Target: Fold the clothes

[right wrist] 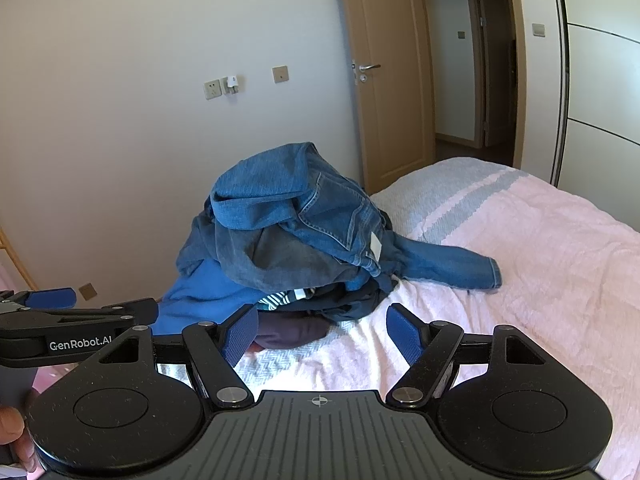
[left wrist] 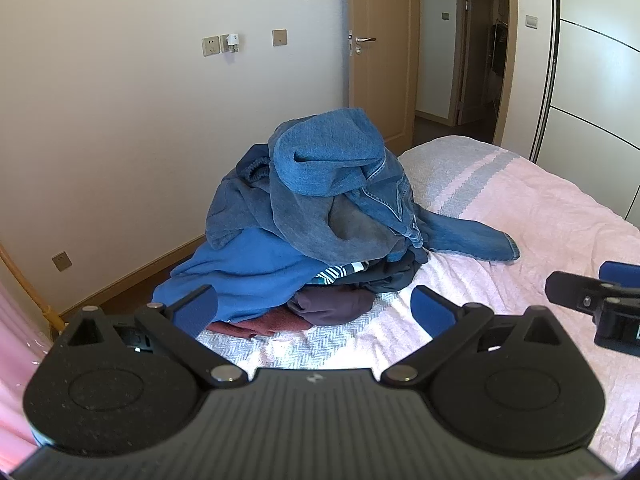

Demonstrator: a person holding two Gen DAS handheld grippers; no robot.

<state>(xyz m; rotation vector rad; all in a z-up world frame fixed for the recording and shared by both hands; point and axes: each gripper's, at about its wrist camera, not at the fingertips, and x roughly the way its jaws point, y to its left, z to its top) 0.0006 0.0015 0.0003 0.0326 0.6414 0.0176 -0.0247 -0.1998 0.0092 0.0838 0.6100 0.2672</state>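
A heap of clothes (left wrist: 320, 216) sits on the bed's left side, also seen in the right wrist view (right wrist: 296, 240). Blue jeans (left wrist: 332, 152) lie on top, one leg (left wrist: 476, 240) trailing right. Under them lie a grey-blue garment (left wrist: 312, 224), a bright blue sweatshirt (left wrist: 248, 272), a striped piece (left wrist: 340, 272), and dark purple (left wrist: 332, 304) and maroon (left wrist: 272, 322) items. My left gripper (left wrist: 316, 308) is open and empty just short of the heap. My right gripper (right wrist: 322, 330) is open and empty, beside the left one.
The bed has a pink cover (left wrist: 540, 232) with grey herringbone stripes (left wrist: 460, 184). A white wall with sockets (left wrist: 211, 45) stands behind the heap. A wooden door (left wrist: 380, 48) is open at the back right. A wardrobe front (left wrist: 596, 80) lines the right side.
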